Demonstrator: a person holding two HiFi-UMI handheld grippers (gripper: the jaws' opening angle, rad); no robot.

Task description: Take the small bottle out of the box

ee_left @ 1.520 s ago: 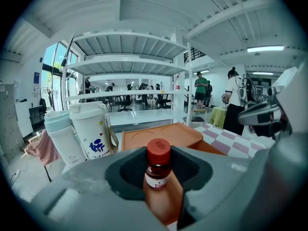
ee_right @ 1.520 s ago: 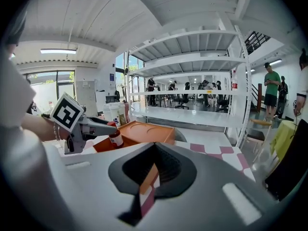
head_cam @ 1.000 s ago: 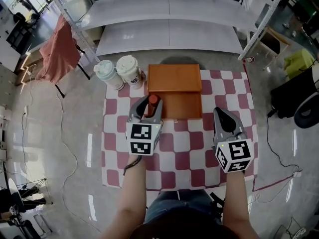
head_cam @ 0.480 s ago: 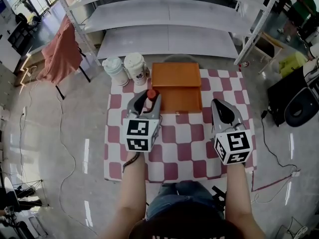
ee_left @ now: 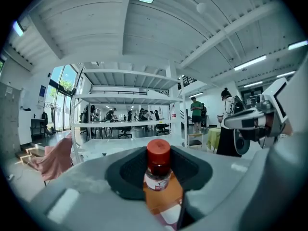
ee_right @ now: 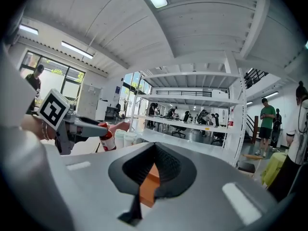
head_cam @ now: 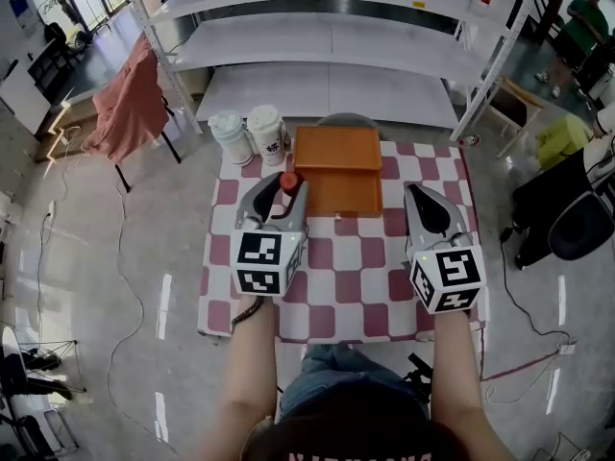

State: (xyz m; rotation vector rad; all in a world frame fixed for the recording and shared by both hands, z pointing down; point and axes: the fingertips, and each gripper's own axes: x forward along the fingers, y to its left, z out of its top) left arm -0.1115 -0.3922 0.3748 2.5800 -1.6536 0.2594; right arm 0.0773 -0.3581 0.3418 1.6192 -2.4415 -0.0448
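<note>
The left gripper (head_cam: 277, 198) is holding the bottle (head_cam: 287, 184) upright, its jaws gripping the body just below the red cap. The bottle is sitting outside the box (head_cam: 336, 152), held up over the checked surface (head_cam: 370, 286), just left of the box's near left corner. The right gripper (head_cam: 424, 205) is hovering by the box's near right corner, its jaws closed together with nothing between them. The orange box is lying at the far middle of the surface. Two lidded cups (head_cam: 252, 134) are standing side by side just left of the box's far end.
</note>
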